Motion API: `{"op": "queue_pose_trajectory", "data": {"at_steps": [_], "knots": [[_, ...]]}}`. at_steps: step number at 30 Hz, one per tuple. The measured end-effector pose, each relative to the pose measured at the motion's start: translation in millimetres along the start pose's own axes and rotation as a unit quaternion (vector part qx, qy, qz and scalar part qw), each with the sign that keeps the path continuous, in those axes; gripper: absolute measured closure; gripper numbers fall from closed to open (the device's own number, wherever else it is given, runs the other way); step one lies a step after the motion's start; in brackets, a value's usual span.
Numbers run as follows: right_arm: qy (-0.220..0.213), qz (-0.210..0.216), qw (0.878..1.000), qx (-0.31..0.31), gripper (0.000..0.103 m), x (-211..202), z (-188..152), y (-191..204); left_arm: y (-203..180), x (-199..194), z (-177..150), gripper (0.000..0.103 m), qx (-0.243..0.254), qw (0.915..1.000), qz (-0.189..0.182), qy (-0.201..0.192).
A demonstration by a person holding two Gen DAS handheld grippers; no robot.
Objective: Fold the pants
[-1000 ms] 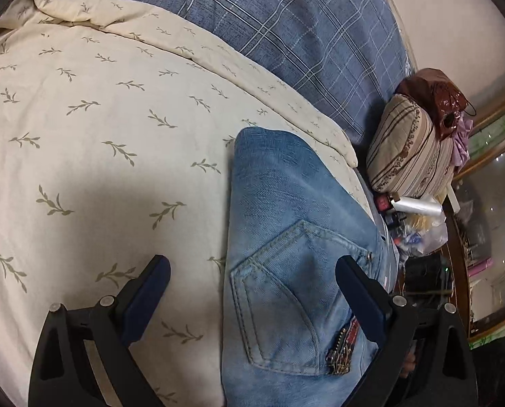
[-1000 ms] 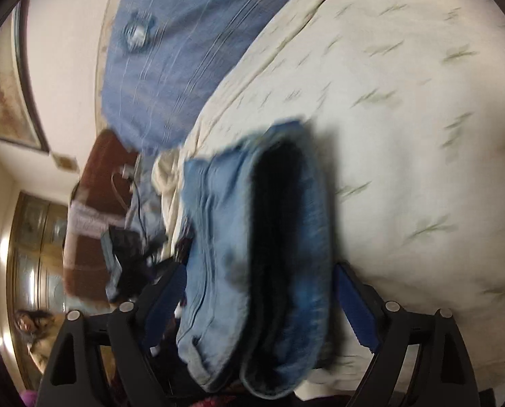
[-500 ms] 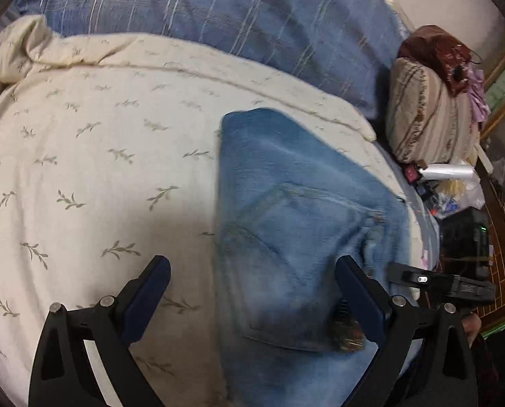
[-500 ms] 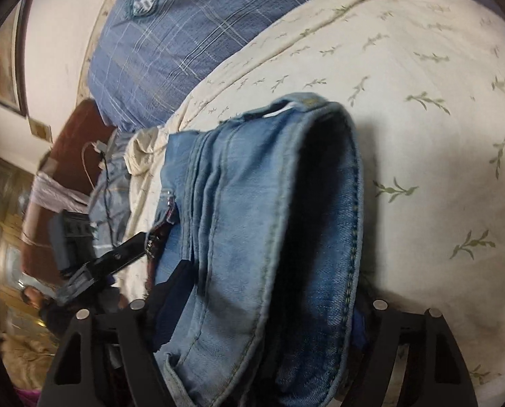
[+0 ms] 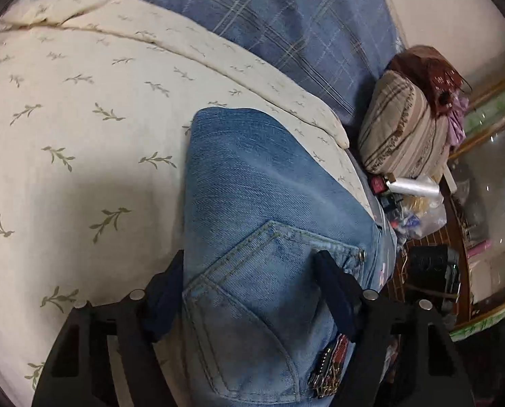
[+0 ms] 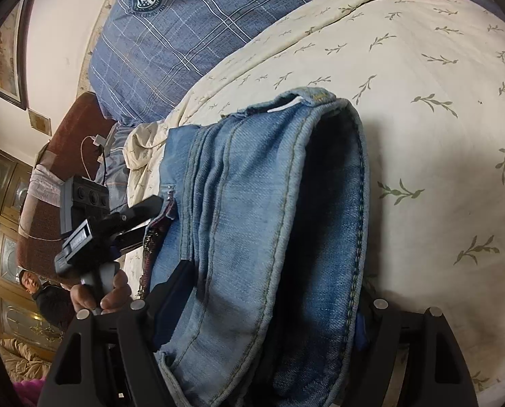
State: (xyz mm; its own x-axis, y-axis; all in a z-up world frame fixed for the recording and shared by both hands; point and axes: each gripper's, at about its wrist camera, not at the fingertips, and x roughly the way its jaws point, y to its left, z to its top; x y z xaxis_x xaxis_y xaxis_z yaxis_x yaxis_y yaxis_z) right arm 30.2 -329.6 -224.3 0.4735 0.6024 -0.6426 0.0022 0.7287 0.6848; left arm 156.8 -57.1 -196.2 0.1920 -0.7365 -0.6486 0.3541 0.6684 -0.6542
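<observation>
Folded light-blue denim pants (image 5: 252, 186) lie on a cream leaf-print quilt (image 5: 82, 142), back pocket up. My left gripper (image 5: 252, 281) straddles the pocket end. Its jaws are closing, one pad at the denim's left edge and the other sunk into the fabric. In the right wrist view the pants (image 6: 252, 203) show as a thick rolled bundle with the hems facing the camera. My right gripper (image 6: 271, 302) is shut around that bundle, its right finger mostly hidden behind the denim. The left gripper (image 6: 140, 220) and the hand (image 6: 99, 291) holding it show at the bundle's left side.
A blue plaid pillow (image 5: 286, 27) lies along the head of the bed. A striped cushion (image 5: 401, 129), a brown bag and bedside clutter (image 5: 418, 203) crowd the bed's edge. A wooden cabinet (image 6: 1, 203) and a person (image 6: 32, 285) stand beyond.
The left gripper's fingers have drawn in from wide apart to press the pocket end of the pants. The right gripper has closed in around the bundle and its view has steadied.
</observation>
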Motion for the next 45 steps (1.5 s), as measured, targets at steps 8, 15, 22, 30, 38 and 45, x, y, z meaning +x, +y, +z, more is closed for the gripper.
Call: {"op": "queue_pose_trajectory", "data": {"at_steps": [8, 15, 22, 30, 38, 45], "knots": [[-0.006, -0.030, 0.999, -0.040, 0.023, -0.6, -5.2, 15.3, -12.9, 1.2, -7.4, 0.040, 0.032, 0.9993, 0.007, -0.016], [-0.017, -0.040, 0.998, -0.049, 0.024, 2.4, -6.6, 22.4, -18.8, 3.9, -6.5, 0.043, 0.046, 0.9987, 0.009, -0.021], [-0.042, -0.050, 0.995, -0.072, 0.030, 0.6, -9.5, 37.9, -22.4, -6.2, -8.4, 0.053, 0.053, 0.9982, 0.000, -0.029], [-0.072, -0.032, 0.993, -0.085, 0.039, -14.7, -6.1, 66.4, -37.0, -46.5, -11.8, 0.056, 0.079, 0.9949, -0.013, -0.061], [-0.081, 0.000, 0.988, -0.129, 0.043, -10.7, 19.5, 123.4, -31.2, -109.1, 2.2, 0.056, 0.072, 0.9850, -0.002, -0.157], [-0.072, 0.030, 0.989, -0.127, 0.045, 20.3, 57.6, 145.7, -12.8, -128.3, 30.9, 0.056, 0.054, 0.9812, 0.035, -0.182]]}}
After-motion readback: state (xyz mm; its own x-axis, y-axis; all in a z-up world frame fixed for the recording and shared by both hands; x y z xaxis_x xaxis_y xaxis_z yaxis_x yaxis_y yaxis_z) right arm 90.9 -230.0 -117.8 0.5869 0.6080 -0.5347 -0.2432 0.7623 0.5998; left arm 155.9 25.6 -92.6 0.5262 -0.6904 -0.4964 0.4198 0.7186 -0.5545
